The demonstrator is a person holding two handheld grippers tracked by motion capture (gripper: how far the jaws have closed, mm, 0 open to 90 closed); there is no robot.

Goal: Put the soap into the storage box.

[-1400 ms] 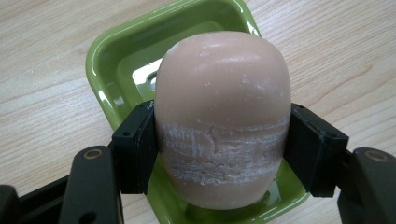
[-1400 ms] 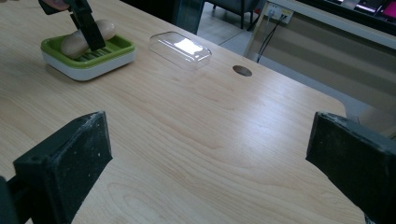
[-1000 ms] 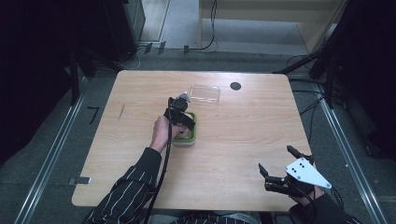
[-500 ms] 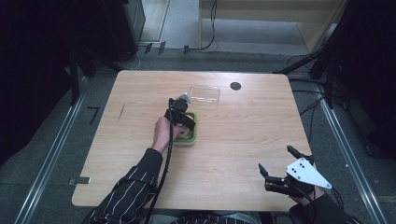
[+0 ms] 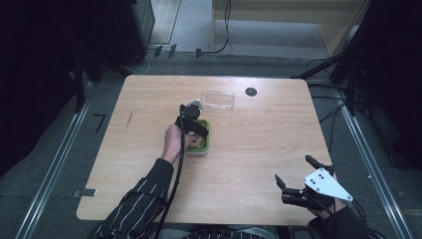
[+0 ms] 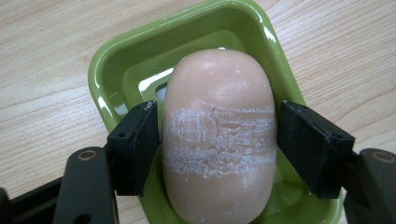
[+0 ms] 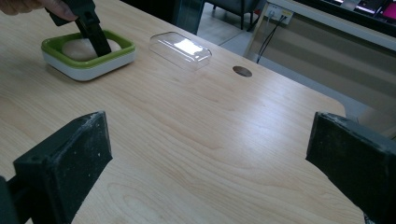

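Plainly, the scuffed soap (image 6: 218, 140) bears unreadable marks.

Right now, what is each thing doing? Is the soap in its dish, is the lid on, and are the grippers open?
Soap: lying in the green dish, between the left gripper's jaws.
Green dish: upright on the table, uncovered.
Clear lid: off, lying on the table beyond the dish.
Left gripper: jaws just been opening, a thin gap at each side of the soap.
Right gripper: wide open, holding nothing.
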